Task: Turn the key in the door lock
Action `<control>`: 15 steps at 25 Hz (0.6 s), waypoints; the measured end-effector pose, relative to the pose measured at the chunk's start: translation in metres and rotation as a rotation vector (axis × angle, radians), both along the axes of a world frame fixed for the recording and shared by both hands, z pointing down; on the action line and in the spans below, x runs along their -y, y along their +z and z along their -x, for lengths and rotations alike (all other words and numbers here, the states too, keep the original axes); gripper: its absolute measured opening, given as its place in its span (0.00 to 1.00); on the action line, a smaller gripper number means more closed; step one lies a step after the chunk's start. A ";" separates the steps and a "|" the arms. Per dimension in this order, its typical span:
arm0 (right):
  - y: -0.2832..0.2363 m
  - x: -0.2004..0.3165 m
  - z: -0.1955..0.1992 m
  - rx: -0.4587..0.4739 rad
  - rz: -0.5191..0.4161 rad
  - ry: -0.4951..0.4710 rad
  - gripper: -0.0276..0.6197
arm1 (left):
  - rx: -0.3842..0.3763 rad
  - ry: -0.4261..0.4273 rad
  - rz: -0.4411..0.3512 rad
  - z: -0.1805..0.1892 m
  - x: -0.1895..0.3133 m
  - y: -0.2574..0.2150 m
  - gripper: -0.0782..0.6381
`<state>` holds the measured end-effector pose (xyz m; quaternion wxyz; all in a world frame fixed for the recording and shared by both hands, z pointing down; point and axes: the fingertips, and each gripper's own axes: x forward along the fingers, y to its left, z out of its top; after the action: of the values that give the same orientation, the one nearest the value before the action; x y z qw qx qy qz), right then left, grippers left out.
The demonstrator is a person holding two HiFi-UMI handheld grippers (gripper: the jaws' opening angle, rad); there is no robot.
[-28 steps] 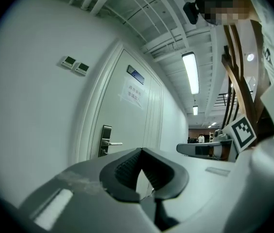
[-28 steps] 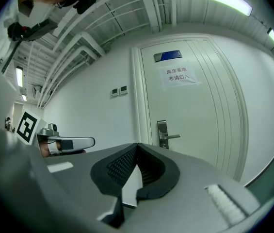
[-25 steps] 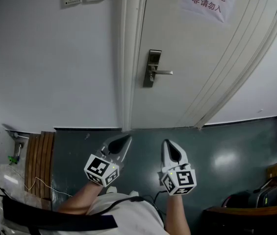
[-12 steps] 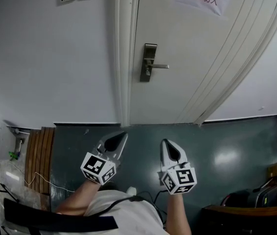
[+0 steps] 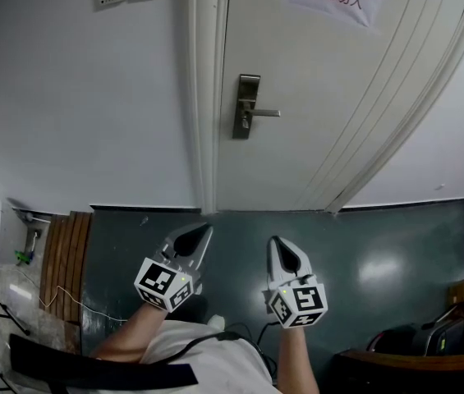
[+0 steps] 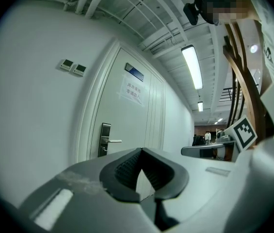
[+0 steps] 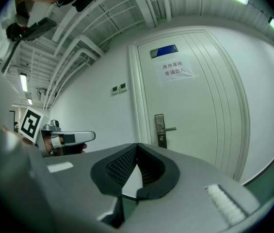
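**Kid:** While the door [image 5: 330, 138] is so far off, why are both grippers shut?

**Helper:** They have nothing to hold yet. The left gripper [image 5: 207, 230] and the right gripper [image 5: 277, 240] each have their tips pressed together, empty, pointing at the door.

**Kid:** Where's the lock?

**Helper:** Far ahead, by the door's left edge: a silver lock plate [image 5: 248, 103] with a handle [image 5: 268, 113]. A key there is too small to see. I think they must get nearer first.
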<state>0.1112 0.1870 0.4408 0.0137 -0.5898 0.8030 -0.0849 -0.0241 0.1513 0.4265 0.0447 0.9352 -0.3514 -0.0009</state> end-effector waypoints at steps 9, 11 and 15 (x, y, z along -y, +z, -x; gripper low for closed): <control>0.004 0.033 -0.007 -0.006 0.002 -0.006 0.06 | 0.010 0.012 0.003 -0.013 0.029 0.002 0.12; 0.005 0.044 -0.008 -0.022 0.001 -0.002 0.06 | 0.008 0.012 0.006 -0.014 0.041 0.005 0.12; 0.008 0.074 -0.008 -0.023 0.009 0.002 0.06 | 0.005 0.013 0.022 -0.014 0.075 0.012 0.12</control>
<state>0.1193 0.1125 0.4490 0.0017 -0.5916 0.8021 -0.0816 -0.0103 0.0766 0.4388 0.0539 0.9370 -0.3452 0.0057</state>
